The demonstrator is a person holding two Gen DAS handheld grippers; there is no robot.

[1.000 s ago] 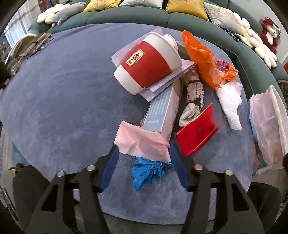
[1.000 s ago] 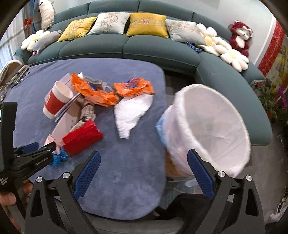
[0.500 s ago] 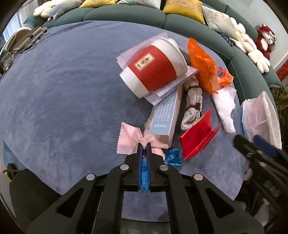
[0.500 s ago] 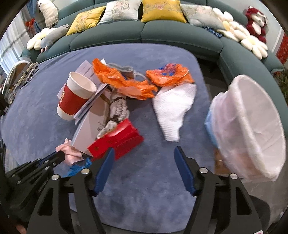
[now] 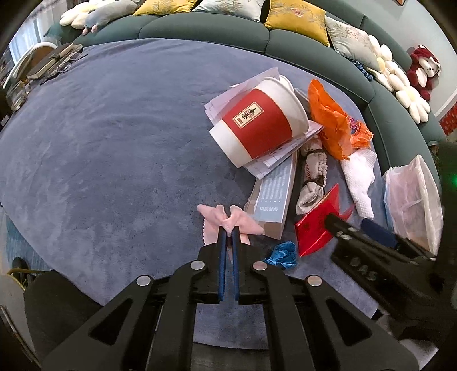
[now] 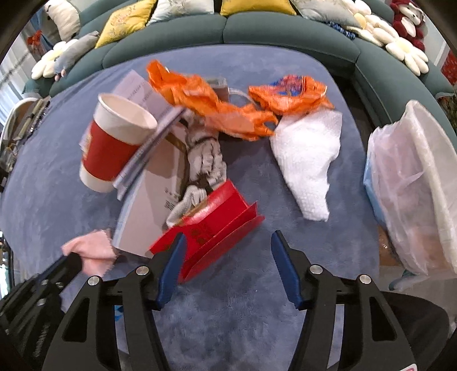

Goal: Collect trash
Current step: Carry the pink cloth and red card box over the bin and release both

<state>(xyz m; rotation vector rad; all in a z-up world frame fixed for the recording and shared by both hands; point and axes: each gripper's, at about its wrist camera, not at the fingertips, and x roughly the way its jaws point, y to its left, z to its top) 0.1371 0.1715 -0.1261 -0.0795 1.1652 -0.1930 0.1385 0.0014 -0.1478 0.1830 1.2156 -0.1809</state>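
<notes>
My left gripper [image 5: 227, 231] is shut on a pink cloth [image 5: 237, 218], pinched up off the blue-grey tabletop [image 5: 114, 142]; the cloth also shows in the right wrist view [image 6: 91, 247]. My right gripper [image 6: 227, 242] is open and empty, its left finger right at a red folded envelope [image 6: 214, 225]; it also shows in the left wrist view [image 5: 347, 228]. A crumpled blue wrapper [image 5: 282, 252] lies beside the left gripper. A bin lined with a white bag [image 6: 414, 199] stands at the table's right edge.
The trash pile holds a red-and-white paper cup [image 6: 114, 142] on papers, a grey box [image 5: 274, 194], a rolled sock [image 6: 205, 159], orange plastic bags [image 6: 228, 105] and a white paper towel [image 6: 308, 159]. A green sofa with cushions [image 5: 294, 17] curves behind the table.
My left gripper closed on the pink cloth and bunched it up. My right gripper moved left from the bin to the red envelope and narrowed its opening.
</notes>
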